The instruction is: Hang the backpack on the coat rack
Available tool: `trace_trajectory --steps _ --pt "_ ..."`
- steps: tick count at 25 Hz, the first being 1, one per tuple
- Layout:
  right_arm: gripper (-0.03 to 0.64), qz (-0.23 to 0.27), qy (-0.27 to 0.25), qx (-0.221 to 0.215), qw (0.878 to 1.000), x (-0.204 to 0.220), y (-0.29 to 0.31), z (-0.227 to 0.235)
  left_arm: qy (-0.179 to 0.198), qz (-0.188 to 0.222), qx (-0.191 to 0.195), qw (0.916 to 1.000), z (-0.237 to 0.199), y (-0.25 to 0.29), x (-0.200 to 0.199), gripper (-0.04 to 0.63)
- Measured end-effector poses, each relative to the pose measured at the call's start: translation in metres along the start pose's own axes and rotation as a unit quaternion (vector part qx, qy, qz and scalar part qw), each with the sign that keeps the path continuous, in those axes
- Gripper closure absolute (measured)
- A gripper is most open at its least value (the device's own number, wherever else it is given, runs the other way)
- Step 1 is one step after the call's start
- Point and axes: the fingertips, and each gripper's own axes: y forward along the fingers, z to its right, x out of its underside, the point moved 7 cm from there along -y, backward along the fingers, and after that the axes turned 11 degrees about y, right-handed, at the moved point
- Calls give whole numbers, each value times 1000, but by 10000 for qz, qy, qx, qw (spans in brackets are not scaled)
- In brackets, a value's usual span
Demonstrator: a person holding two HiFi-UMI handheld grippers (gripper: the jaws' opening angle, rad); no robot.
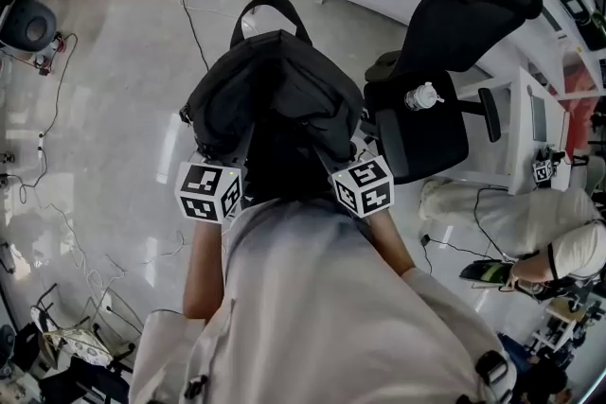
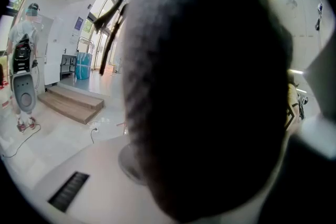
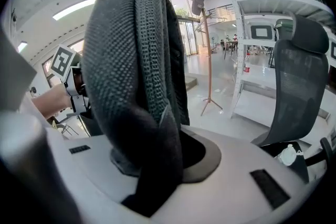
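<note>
Two tight grips on backpack [image 1: 275,95]: left gripper [image 2: 157,176], right gripper [image 3: 157,165]. Carry to rack [image 3: 207,55], loop [image 1: 271,7] uppermost. Drop it over a peg [image 3: 197,5].

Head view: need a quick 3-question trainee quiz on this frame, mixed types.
1. Which grippers carry the backpack?
2. On the office chair's seat lies: A bottle, B laptop, C mug?
3. True or false: the backpack isn't on the coat rack yet.
Key: 1 both, left gripper and right gripper; 2 A; 3 true.
</note>
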Motion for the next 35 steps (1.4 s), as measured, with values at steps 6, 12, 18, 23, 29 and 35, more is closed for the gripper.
trace_trajectory --steps 6,12,18,23,29,35 --pt "509 -33 30 -117 9999 -34 27 24 19 -92 -69 9999 -26 34 -18 511" --pt "506 -68 99 -174 9998 -80 52 61 36 -200 -34 9998 -53 86 -47 511" --pt "506 -59 145 -214 9996 -119 68 110 71 -269 -28 9996 -64 144 -75 512" --pt "506 -24 173 -278 9995 -148 83 139 137 -307 -39 9994 -77 180 -95 512" --pt "506 61 118 -361 9993 -178 97 176 231 -271 -146 9993 -85 221 -117 512" --pt "506 239 4 -432 9988 -205 100 200 365 -130 -279 9989 -85 244 -140 512"
